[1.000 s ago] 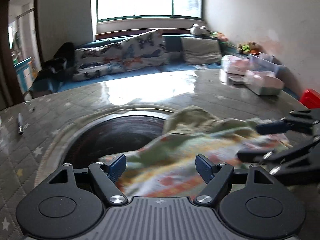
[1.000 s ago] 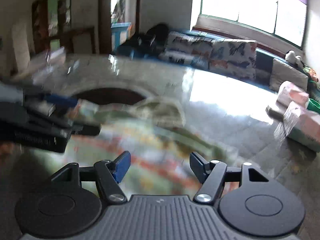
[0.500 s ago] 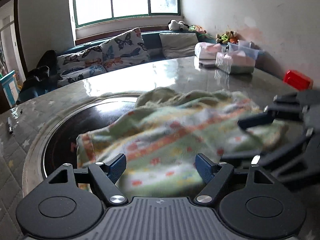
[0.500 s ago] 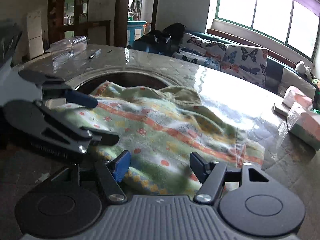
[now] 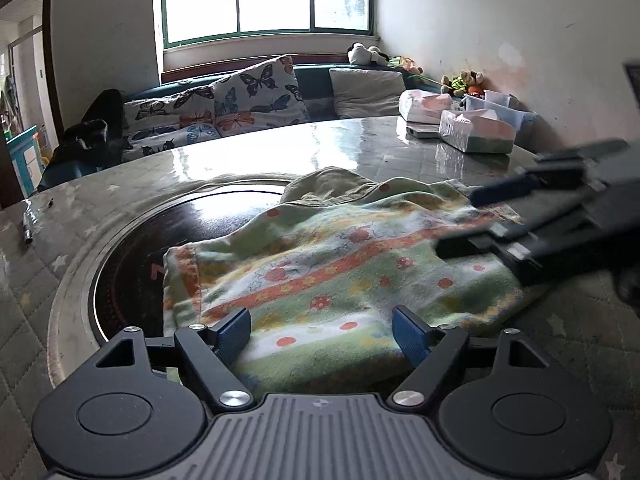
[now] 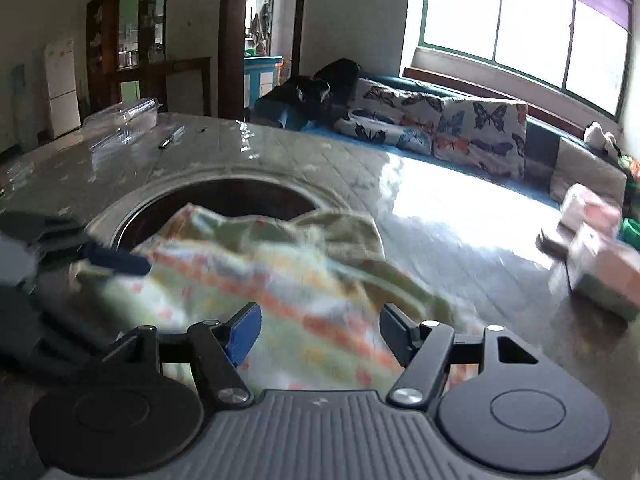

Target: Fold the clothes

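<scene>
Spreading the garment: both grippers hover with jaws parted, gripping nothing.
The patterned cloth (image 5: pixel 328 276) has settled flatter across the table's dark round inset (image 5: pixel 132 264); left gripper (image 5: pixel 322 330) and right gripper (image 6: pixel 320 330) now face its near edge, ready to fold.

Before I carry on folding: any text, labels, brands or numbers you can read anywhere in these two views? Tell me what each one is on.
"7": a red mark on the dark round inset of the table, beside the patterned cloth; possibly part of a longer marking.
Tissue packs: print too small to read.
Right wrist view: too blurred to read; nothing legible.
</scene>
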Available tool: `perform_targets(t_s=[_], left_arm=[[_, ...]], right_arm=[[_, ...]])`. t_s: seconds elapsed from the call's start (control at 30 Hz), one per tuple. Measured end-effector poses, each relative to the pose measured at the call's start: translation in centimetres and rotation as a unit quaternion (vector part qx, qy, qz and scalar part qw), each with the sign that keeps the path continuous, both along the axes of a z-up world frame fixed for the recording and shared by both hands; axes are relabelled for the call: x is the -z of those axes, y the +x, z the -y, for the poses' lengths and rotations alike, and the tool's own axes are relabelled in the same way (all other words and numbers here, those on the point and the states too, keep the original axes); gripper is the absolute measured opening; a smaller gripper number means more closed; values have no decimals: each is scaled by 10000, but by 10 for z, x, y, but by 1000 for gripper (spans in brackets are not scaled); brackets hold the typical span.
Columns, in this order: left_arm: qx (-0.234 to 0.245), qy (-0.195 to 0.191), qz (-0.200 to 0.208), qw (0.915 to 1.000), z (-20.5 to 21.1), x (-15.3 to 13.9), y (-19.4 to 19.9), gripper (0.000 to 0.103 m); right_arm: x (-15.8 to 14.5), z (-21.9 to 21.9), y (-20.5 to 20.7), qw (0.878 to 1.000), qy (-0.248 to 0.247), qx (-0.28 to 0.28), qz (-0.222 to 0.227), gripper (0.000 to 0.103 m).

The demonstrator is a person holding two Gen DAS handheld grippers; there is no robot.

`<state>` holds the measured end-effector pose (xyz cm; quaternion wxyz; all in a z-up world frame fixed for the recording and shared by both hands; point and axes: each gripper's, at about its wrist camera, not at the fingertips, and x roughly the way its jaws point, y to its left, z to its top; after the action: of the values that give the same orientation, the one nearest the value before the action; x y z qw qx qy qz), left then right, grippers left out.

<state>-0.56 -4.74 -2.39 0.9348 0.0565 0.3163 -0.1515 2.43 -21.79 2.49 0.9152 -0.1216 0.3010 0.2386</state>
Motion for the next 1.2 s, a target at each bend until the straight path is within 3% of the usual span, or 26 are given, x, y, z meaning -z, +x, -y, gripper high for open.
perform_targets(t_s=[0.27,0.43,0.53,0.67,0.77,0.97,1.2], left_arm=[[-67,-78,-43,9999,-7,1,-4,82],[-153,-185,8,9997,-15,-8,-9,82],[-275,-191,47,9994,-21,-11,-10,82],[-390,-198,-65,9990,-29,-5,-10,82],[-454,-228,-56,9987,-34,-9,-12,82],[-719,-256,-50,9971,-49,-13,-12,82],[-865,-319,-170,9956,-59,-8,-15,82]], right_arm=[[26,-32,42,9996,-244,46,-165,67],[18,-23,41,9998,-104,149,-13,66],[18,-11,50,9990,43,415,-146,65],[26,2,66,9963,318,643,-479,58],[17,5,66,9952,502,711,-447,49],[11,-16,67,9965,529,282,-589,35],[19,-31,84,9935,620,475,-830,33]])
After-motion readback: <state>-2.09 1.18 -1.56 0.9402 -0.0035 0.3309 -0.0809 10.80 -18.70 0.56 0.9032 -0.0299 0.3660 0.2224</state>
